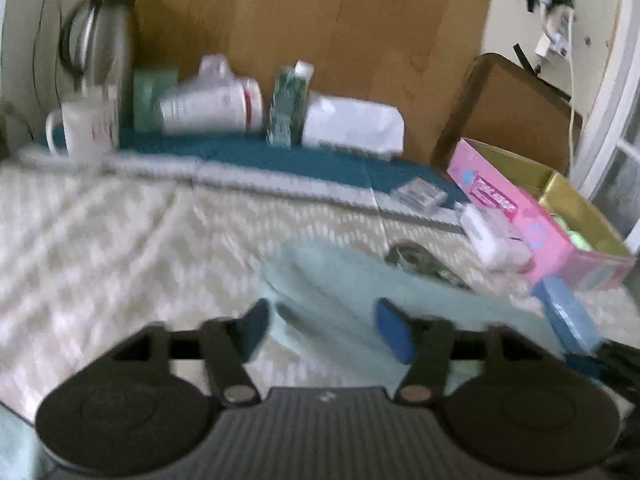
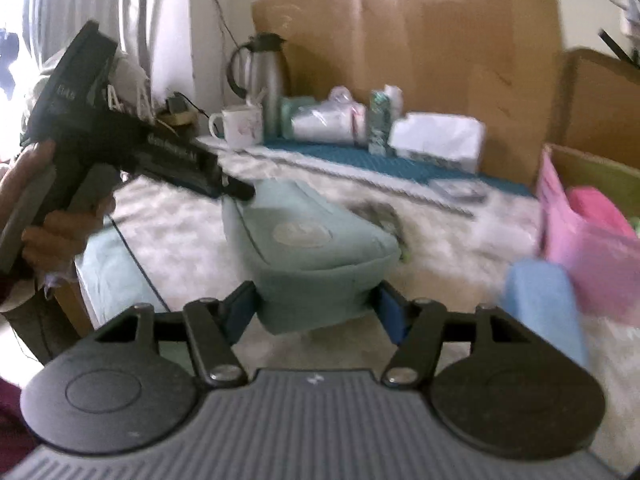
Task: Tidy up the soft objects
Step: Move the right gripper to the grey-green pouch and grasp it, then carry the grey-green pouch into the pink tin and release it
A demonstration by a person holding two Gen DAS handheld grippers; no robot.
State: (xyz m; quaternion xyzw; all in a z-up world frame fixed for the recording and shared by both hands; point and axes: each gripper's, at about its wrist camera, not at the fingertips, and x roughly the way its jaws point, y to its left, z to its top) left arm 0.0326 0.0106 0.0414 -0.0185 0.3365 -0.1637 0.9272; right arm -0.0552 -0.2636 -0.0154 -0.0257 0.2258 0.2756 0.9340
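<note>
Right gripper: jaws part-spread, and the near edge of the mint-green pouch sits between the two blue pads. The pads flank the fabric closely on both sides; blur along the contact line means I cannot tell whether they press it or only bracket it. No firm pinch is visible, so I record the jaws as spread around the pouch.

Left gripper: jaws wide apart and empty. In the left wrist view the pouch lies just ahead of the fingertips and slightly toward the pink box, not between the pads. In the right wrist view this gripper's tip hovers at the pouch's far end, the end away from the pink box; contact cannot be confirmed.

Key relation: the pouch's long axis runs away from the right gripper, angled toward the side away from the pink box. The right gripper is at the near end, the left at the far end. The right hand is nearer and already straddles the pouch.

The pink box stands open, just beyond a blue sponge, on the right gripper's side of the pouch.

Judgement: the right hand is better placed to carry the pouch there.

Risk: the soft fabric may sag or slip from an edge grip.
</note>
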